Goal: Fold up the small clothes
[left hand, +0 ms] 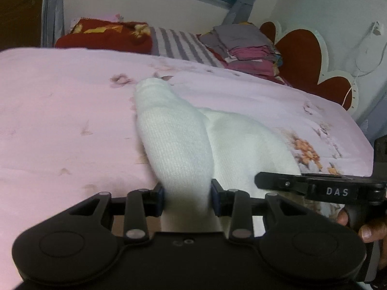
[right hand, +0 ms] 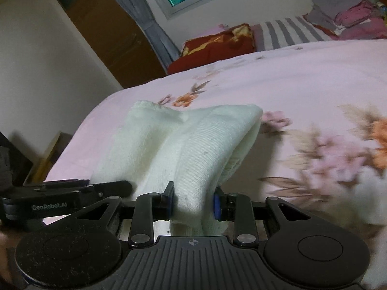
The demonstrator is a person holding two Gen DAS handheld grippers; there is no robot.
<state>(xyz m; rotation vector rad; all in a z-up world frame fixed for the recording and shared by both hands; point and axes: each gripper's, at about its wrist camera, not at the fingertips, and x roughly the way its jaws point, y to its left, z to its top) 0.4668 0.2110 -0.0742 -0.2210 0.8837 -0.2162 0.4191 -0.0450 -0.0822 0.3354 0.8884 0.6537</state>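
The left gripper [left hand: 187, 199] clamps a bunched fold of the white knit garment [left hand: 176, 142], and the right gripper [right hand: 193, 201] pinches another fold of it [right hand: 193, 145]. The cloth hangs low in both frames over the pink floral bedspread [left hand: 60, 111]. Only the left view shows the heart-shaped headboard [left hand: 300, 55]; only the right view shows the brown wardrobe [right hand: 108, 29] at upper left.

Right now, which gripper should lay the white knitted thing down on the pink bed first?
Probably neither alone. The left gripper and right gripper are both shut on the white knit garment, side by side over the pink bedspread, so they likely lower it together.
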